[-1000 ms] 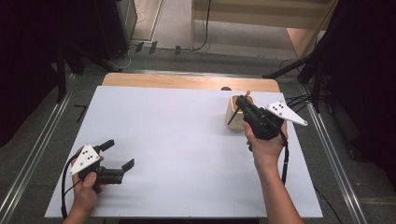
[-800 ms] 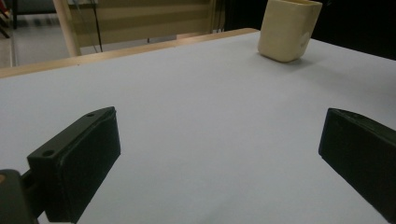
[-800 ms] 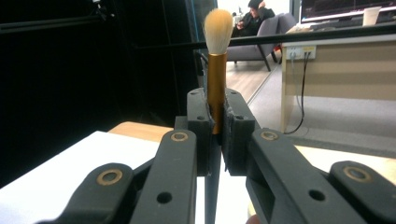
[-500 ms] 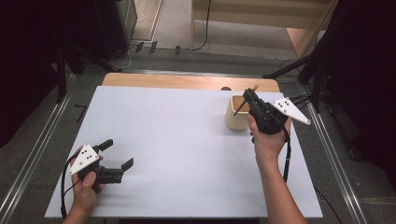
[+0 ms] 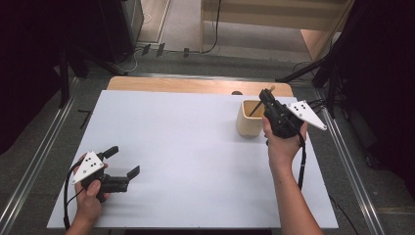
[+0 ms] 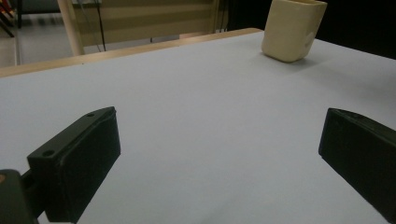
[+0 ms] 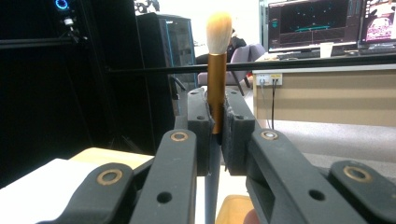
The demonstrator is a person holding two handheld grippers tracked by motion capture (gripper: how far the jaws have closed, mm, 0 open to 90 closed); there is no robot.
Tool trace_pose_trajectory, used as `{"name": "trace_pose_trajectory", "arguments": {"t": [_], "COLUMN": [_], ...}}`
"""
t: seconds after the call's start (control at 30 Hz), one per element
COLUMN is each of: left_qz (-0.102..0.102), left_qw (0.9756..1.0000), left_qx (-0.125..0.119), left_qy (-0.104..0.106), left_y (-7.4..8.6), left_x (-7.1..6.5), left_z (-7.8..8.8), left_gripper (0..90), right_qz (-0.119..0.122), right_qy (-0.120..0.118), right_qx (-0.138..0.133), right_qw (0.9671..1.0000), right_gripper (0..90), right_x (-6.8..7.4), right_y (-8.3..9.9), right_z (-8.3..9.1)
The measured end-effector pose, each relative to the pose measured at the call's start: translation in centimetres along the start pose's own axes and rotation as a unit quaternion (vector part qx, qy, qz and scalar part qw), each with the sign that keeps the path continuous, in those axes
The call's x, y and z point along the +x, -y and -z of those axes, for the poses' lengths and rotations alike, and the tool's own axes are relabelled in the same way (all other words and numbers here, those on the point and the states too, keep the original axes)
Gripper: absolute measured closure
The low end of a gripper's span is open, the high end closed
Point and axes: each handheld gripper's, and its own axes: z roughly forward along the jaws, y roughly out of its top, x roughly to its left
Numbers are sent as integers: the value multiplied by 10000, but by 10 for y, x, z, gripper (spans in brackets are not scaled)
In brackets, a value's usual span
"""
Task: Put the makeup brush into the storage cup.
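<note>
One table [image 5: 186,147]. One cup [image 5: 248,120], at about two o'clock on it. One brush [image 7: 217,70]. Two grippers: left [image 5: 122,166] at seven o'clock, right [image 5: 266,95] at two. Two hands. Two monitors [image 7: 308,23] beyond.

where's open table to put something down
Bare: the wide white stretch between the left gripper and the cup, up to the far wooden edge. Crowded: the far right, where the right gripper holds a brush over the cup.
</note>
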Motion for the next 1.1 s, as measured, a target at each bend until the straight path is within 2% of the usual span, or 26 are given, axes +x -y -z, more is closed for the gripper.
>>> {"name": "trace_pose_trajectory", "arguments": {"t": [0.63,0.8,0.9,1.1], "left_qz": [-26,-37,-48,-60], "left_qw": [10000,10000,10000,10000], "left_qx": [-20,-19,-17,3], "left_qy": [-8,-4,-5,4], "left_y": [0,0,0,0], "left_x": [-1,-2,-2,-2], "left_z": [0,-1,-1,-1], "left_gripper": [0,0,0,0], "right_qz": [1,18,85,157], "right_qy": [350,398,422,423], "right_qx": [220,357,555,714], "right_qw": [9991,9986,9975,9964], "right_gripper": [846,846,846,846], "right_x": [-19,-24,-26,-27], "right_y": [13,22,30,36], "right_z": [-10,-15,-20,-26]}}
